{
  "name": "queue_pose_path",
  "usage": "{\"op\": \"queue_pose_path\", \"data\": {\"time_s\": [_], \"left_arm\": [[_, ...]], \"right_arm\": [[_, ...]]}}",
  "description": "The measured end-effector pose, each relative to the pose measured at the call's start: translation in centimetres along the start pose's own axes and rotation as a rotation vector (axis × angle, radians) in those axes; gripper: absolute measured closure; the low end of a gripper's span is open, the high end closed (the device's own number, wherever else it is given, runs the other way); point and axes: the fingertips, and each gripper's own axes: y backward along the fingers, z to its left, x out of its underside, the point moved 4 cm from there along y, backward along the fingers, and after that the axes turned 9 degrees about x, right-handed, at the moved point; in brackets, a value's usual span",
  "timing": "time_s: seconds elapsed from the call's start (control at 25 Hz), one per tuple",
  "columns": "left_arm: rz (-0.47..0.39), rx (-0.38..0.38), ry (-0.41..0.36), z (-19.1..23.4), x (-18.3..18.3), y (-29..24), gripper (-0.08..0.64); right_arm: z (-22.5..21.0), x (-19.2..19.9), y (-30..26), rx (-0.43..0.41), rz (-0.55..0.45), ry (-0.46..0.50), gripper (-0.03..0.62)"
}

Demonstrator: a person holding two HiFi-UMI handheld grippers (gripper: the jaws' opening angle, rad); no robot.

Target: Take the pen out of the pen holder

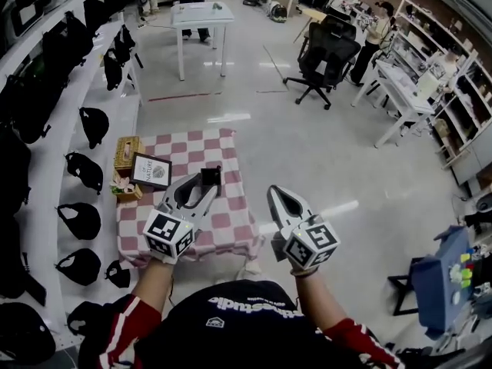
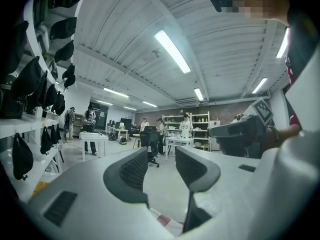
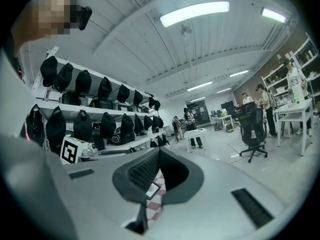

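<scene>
Left claw (image 1: pixel 201 189), spread and empty just short of the pen holder (image 1: pixel 211 175) on the counter (image 1: pixel 227 221), should close on the pen alone; right claw (image 1: pixel 274 194) rests pressed together, empty.

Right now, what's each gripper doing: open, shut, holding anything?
Left gripper: open, nothing between its jaws.
Right gripper: shut, holding nothing.

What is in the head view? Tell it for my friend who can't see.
A person holds two grippers at a small pink-checked table. The left gripper is open beside a black pen holder; the right gripper is shut, past the table's right edge. A framed picture and a basket sit at its left.
</scene>
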Motion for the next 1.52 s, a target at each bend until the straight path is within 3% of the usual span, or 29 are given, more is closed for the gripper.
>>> {"op": "queue_pose_path", "data": {"time_s": [0.48,0.68,1.52], "left_arm": [[0.065,-0.033,0.014,2.4,5.1,-4.7,0.396],[0.144,-0.036,0.005,3.4,8.2,-6.8,0.396],[0.371,-0.154,0.149,10.7,20.4,-14.0,0.396]], "right_arm": [[-1.6,1.6,-2.6,-0.024,0.06,0.029,0.594],[-2.6,2.0,-3.9,-0.036,0.081,0.038,0.594],[-8.6,5.0,-12.1,-0.12,0.212,0.061,0.592]]}}
